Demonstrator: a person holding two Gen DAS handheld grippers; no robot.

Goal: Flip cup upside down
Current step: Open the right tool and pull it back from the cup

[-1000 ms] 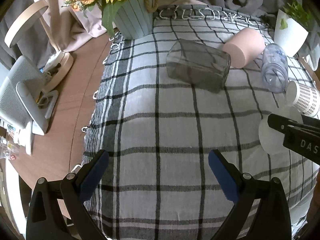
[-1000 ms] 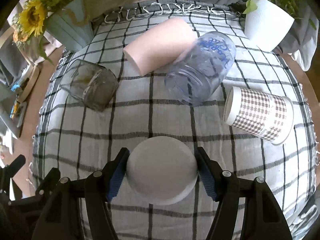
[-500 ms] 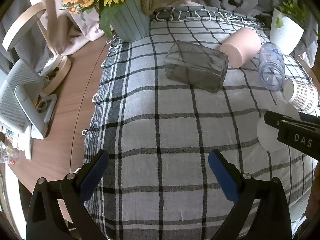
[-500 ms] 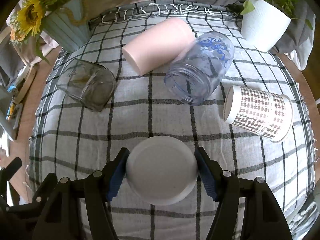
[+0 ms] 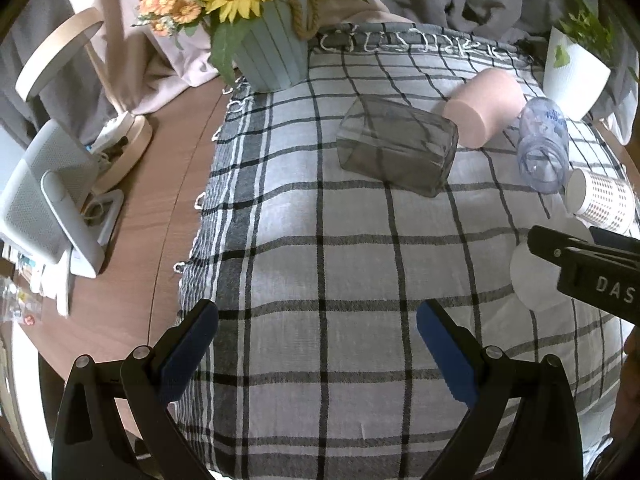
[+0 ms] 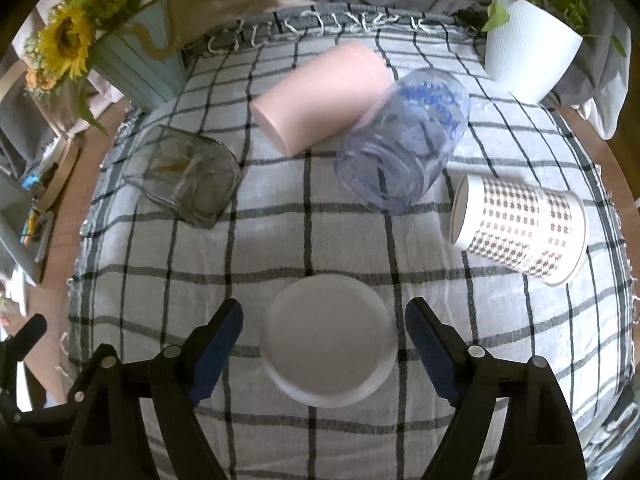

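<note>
- The white cup (image 6: 330, 340) stands upside down on the plaid cloth (image 6: 280, 240), its flat base facing up.
- The right gripper (image 6: 324, 340) straddles the cup with its blue pads (image 6: 216, 344) spread wide; a clear gap shows on each side, so neither pad touches it.
- From the left wrist view only a sliver of the white cup (image 5: 532, 280) shows at the right edge, behind the black body of the right gripper (image 5: 588, 272); its rim against the cloth is hard to make out there.
- The left gripper (image 5: 318, 348) hovers over bare cloth (image 5: 320, 260) near the table's left side, fingers (image 5: 188, 352) far apart and holding nothing.
- Four other vessels lie on their sides farther back: a smoky glass (image 6: 188, 182) to the left, a pink cup (image 6: 320, 96), a clear jar (image 6: 404, 144) with blue print, and a patterned paper cup (image 6: 520, 230) to the right.
- The pink cup and the clear jar touch each other; the paper cup lies just beside the jar's mouth.
- A blue pot of sunflowers (image 5: 272, 56) sits at the far left corner of the cloth, and a white planter (image 6: 528, 52) at the far right.
- A grey device (image 5: 48, 196) and a round wooden stand (image 5: 60, 48) sit on the wooden table (image 5: 160, 208) left of the cloth.
</note>
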